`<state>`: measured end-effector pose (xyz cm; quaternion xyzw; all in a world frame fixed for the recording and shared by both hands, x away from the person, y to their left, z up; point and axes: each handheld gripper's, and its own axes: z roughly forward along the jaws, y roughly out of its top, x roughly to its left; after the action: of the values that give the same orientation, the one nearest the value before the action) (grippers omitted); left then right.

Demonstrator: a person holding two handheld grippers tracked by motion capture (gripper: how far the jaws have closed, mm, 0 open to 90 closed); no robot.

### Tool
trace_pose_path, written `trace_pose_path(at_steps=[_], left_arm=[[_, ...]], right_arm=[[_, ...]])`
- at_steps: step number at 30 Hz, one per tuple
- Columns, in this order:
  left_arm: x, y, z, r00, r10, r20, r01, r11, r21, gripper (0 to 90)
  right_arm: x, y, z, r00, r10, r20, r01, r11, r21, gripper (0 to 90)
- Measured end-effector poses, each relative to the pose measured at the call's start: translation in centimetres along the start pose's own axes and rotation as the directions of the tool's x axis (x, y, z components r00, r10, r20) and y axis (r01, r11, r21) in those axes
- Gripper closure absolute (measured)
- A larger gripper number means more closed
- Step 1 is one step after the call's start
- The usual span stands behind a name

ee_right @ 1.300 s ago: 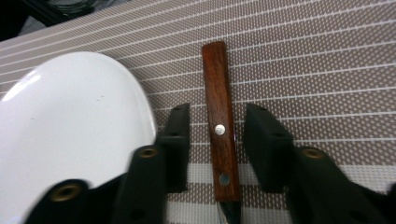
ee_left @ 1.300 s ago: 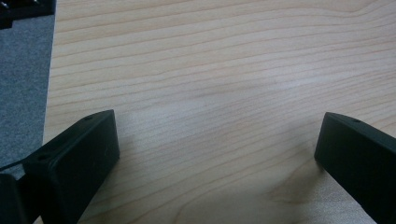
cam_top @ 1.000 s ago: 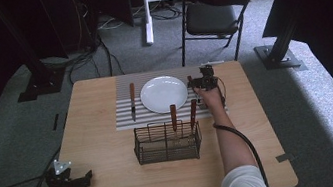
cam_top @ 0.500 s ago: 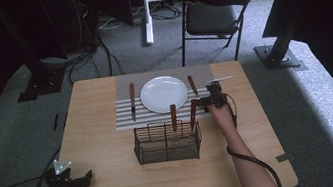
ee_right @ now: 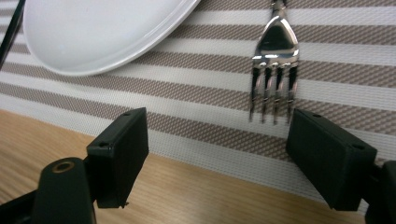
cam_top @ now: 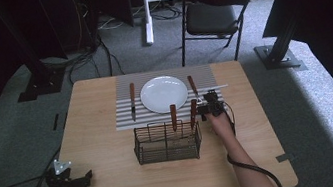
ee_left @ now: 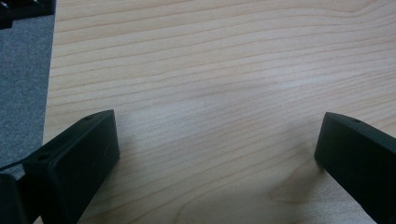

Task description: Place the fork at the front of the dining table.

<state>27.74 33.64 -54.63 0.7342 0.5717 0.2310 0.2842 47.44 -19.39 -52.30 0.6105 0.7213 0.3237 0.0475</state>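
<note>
A white plate sits on a striped placemat, with a wooden-handled knife to its left and a wooden-handled fork to its right. My right gripper hovers at the mat's near right corner, just short of the fork's tines. In the right gripper view it is open, with the fork tines a little beyond the jaws and the plate at upper left. My left gripper rests at the table's near left corner. It is open over bare wood.
A black wire basket stands in front of the placemat, with two wooden-handled utensils upright in it, close to the left of my right gripper. A black folding chair stands beyond the table.
My right gripper has drawn back from beside the plate toward the person, to the mat's near edge. The fork stays on the mat. The left gripper has not moved.
</note>
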Motion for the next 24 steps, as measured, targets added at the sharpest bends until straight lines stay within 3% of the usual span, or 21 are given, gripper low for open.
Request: trace_pose_path(at_steps=[4, 6, 9, 10, 12, 13, 16, 22, 24], left_arm=[[0.0, 0.0, 0.0, 1.0, 0.0, 0.0, 0.0, 1.0, 0.0, 0.0], [0.0, 0.0, 0.0, 1.0, -0.002, 0.0, 0.002, 1.0, -0.001, 0.0], [0.0, 0.0, 0.0, 1.0, 0.0, 0.0, 0.0, 1.0, 0.0, 0.0], [0.0, 0.0, 0.0, 1.0, -0.001, 0.0, 0.001, 1.0, -0.001, 0.0], [0.0, 0.0, 0.0, 1.0, -0.001, 0.0, 0.001, 1.0, -0.001, 0.0], [0.0, 0.0, 0.0, 1.0, -0.001, 0.0, 0.001, 1.0, -0.001, 0.0], [0.0, 0.0, 0.0, 1.0, 0.0, 0.0, 0.0, 1.0, 0.0, 0.0], [0.0, 0.0, 0.0, 1.0, -0.002, 0.0, 0.002, 1.0, -0.001, 0.0], [0.0, 0.0, 0.0, 1.0, -0.001, 0.0, 0.001, 1.0, -0.001, 0.0]], right_arm=[[0.2, 0.0, 0.1, 0.9991, 0.009, -0.043, -0.008, 1.0, 0.006, 20.4], [0.4, 0.0, 0.1, 0.9994, -0.008, -0.033, 0.009, 1.0, 0.012, 20.4], [0.5, -0.1, 0.2, 0.9978, -0.008, -0.066, 0.008, 1.0, 0.012, 20.4], [0.6, 0.0, 0.2, 0.9984, -0.018, -0.054, 0.018, 1.0, 0.015, 20.5], [0.6, 0.0, 0.2, 0.995, 0.009, -0.099, -0.008, 1.0, 0.015, 20.5], [0.7, 0.0, 0.2, 0.9954, 0.005, -0.096, -0.003, 1.0, 0.015, 20.5], [0.9, 0.1, 0.1, 0.9995, -0.025, -0.021, 0.025, 1.0, 0.002, 20.5], [0.9, -0.1, -0.7, 0.9979, -0.05, 0.043, 0.053, 0.996, -0.07, 18.7], [0.7, -0.2, -0.9, 0.9977, -0.051, 0.044, 0.055, 0.995, -0.08, 17.7]])
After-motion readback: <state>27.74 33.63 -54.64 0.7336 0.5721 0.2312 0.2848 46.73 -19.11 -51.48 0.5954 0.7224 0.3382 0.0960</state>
